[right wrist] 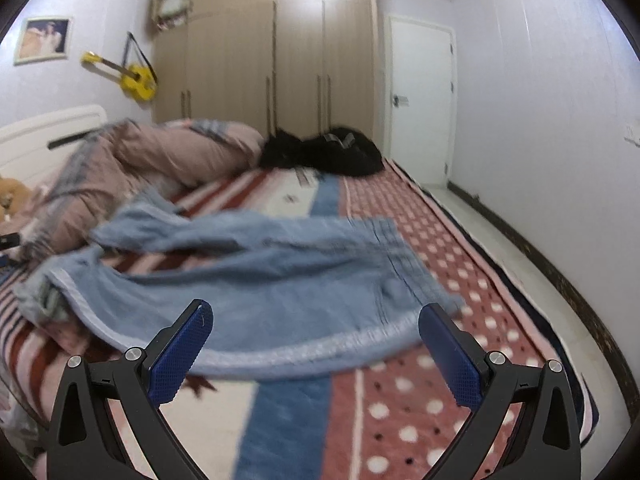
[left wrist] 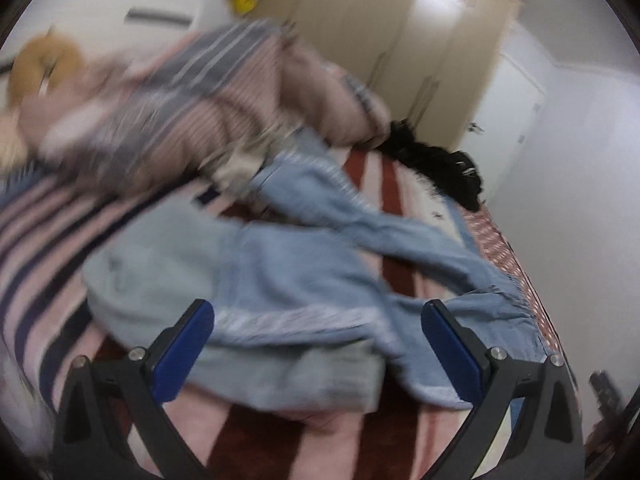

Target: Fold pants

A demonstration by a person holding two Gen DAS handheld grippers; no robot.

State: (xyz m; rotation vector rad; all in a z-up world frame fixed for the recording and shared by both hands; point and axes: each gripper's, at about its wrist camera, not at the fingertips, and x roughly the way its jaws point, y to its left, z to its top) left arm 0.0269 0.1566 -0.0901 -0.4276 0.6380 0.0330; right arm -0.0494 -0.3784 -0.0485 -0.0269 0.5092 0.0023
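Note:
Light blue pants (left wrist: 288,272) lie crumpled on a striped and dotted bedspread (left wrist: 248,440), legs splayed toward the far side. My left gripper (left wrist: 318,320) hovers open just above the near part of the pants, blue pads wide apart, nothing between them. In the right wrist view the same pants (right wrist: 248,280) spread across the bed with a pale side stripe along the near edge. My right gripper (right wrist: 314,320) is open over that edge, holding nothing. Both views are blurred.
A bunched pink striped duvet (right wrist: 152,160) lies at the head of the bed, a black garment (right wrist: 324,156) beyond the pants. The bed's right edge (right wrist: 532,320) drops to a pale floor. Wardrobe (right wrist: 280,60) and white door (right wrist: 420,100) stand at the back.

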